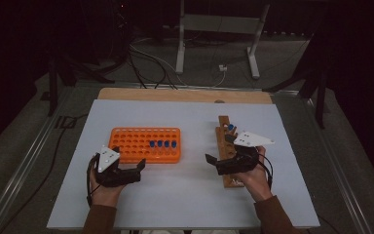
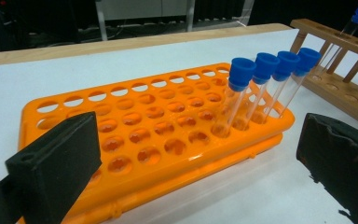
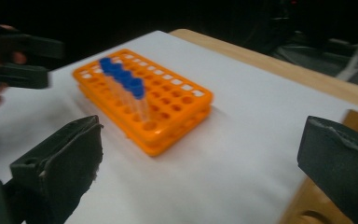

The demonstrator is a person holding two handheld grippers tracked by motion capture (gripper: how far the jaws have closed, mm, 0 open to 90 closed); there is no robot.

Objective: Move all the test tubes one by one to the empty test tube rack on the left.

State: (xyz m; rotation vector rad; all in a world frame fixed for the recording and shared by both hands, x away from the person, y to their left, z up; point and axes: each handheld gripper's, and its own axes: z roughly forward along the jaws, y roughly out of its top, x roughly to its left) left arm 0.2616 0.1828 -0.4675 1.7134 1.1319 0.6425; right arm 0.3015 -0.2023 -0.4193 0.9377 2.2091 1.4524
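Two blue-capped tubes (image 1: 231, 128) stand upright at the far end of the wooden rack (image 1: 225, 146), just beyond the right gripper (image 1: 213, 162), its jaws wide and empty; left gripper (image 1: 139, 168), likewise wide and empty, sits near the orange rack (image 1: 126, 139) holding four tubes (image 1: 162, 144).

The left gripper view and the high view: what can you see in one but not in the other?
The left gripper view alone lets you count four clear tubes with blue caps standing close together in the front row, and it shows the two black jaws wide apart with nothing between them.

The high view alone takes in both hands, the left gripper and the right gripper, the whole white table and the floor cables behind it.

Both show the orange rack and the wooden rack holding blue-capped tubes.
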